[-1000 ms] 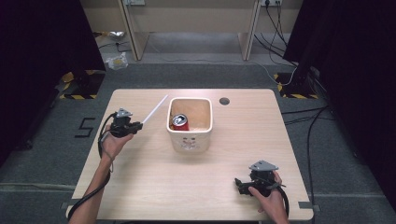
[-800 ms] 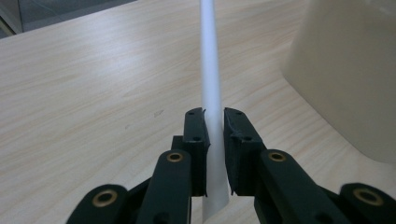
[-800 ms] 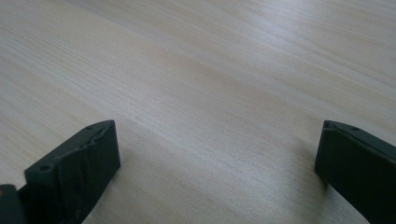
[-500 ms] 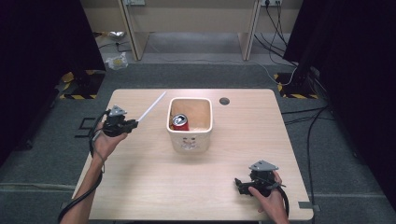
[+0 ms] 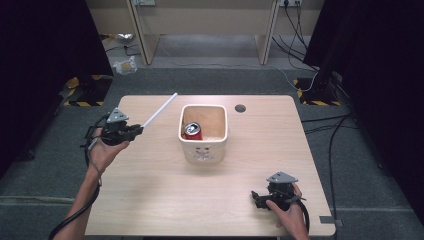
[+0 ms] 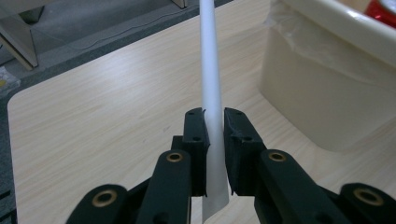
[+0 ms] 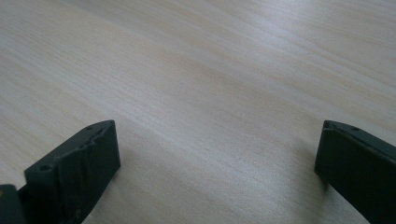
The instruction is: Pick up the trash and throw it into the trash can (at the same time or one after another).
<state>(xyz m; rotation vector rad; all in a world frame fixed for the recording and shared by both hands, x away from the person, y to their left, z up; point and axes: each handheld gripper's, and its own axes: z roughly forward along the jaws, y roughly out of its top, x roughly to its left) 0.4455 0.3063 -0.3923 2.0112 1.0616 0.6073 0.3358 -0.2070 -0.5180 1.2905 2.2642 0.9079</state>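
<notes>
The left tongs (image 6: 214, 135) clamp a white tube (image 6: 210, 74) beside the cream bin (image 5: 203, 131). The right tongs (image 7: 215, 158) gape wide over bare desk (image 7: 210, 70).

Light: even, overhead on table (image 5: 165, 195); surroundings dark | Shadows: soft, short beside bin (image 5: 204, 150) | Glare: white straw (image 6: 208, 79) overexposed in left gripper view | Focus: high view soft; right gripper view sharp near, table sheen at top
</notes>
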